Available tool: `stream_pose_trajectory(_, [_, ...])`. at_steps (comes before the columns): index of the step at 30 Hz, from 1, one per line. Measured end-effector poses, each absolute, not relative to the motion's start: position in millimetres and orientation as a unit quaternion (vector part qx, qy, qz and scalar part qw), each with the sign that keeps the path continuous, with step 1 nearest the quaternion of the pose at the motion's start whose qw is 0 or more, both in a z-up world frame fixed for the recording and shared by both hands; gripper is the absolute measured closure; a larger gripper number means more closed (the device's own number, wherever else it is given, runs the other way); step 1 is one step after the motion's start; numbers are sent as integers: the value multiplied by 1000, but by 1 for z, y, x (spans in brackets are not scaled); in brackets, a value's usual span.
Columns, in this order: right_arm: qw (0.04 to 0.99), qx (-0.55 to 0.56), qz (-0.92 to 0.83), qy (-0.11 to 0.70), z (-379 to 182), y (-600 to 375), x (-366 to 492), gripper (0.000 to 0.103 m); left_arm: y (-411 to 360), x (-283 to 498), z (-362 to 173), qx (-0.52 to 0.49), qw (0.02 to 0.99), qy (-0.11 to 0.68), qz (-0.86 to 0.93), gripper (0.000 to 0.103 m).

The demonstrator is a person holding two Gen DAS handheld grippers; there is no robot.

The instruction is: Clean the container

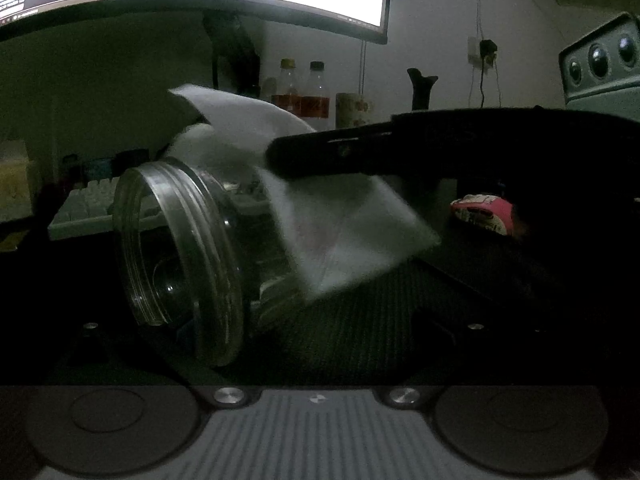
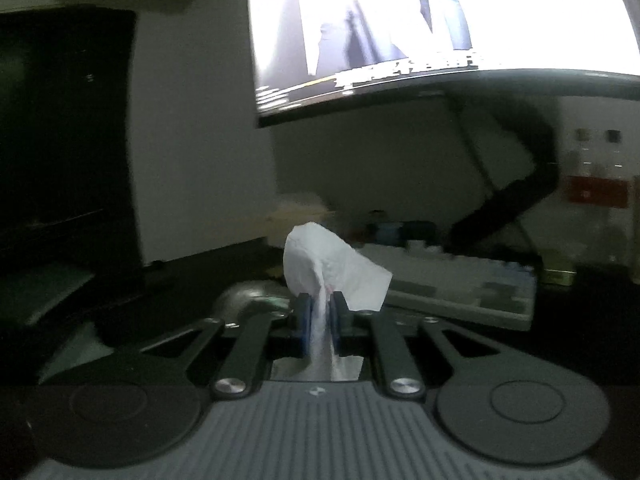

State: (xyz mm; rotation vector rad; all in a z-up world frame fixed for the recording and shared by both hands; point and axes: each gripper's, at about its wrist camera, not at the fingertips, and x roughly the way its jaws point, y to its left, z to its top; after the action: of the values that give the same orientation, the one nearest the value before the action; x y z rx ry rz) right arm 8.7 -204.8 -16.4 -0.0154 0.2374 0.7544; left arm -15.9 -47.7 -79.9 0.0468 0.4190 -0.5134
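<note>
Container [image 1: 180, 256]: one | tissue [image 2: 332, 268]: one | right tongs [image 2: 319, 312]: pinching tissue

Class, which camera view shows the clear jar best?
The left wrist view: the clear round threaded-neck glass jar lies tilted close to the lens, its mouth and rim visible. In the right wrist view only a blurred, glassy shape shows behind the right claw, possibly the jar.

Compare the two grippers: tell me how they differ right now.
The right gripper is shut on a white tissue, its blue pads pinching the sheet; the left gripper's fingers do not show clearly in its dark view, so its state is unclear. The right one reaches in from the side with the tissue beside the clear jar; the left one looks at the jar's threaded mouth close in front. Both face the monitor.
</note>
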Motion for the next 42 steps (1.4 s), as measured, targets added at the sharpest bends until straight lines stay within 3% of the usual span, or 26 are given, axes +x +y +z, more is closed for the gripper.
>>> stream_pose_trajectory(7, [950,9,288,121,-18,-218,24,92,-49,-16,-80,24,946,204,-251,0])
stream_pose_trajectory(16, [910,8,397,121,-18,-200,8,93,-48,-16,-79,23,945,206,-252,0])
stream_pose_trajectory(24, [957,26,260,127,-18,-226,28,92,-50,-16,-79,26,945,207,-251,0])
stream_pose_trajectory(42, [914,-7,383,136,-11,-205,-1,90,-47,-27,-59,66,914,251,-312,0])
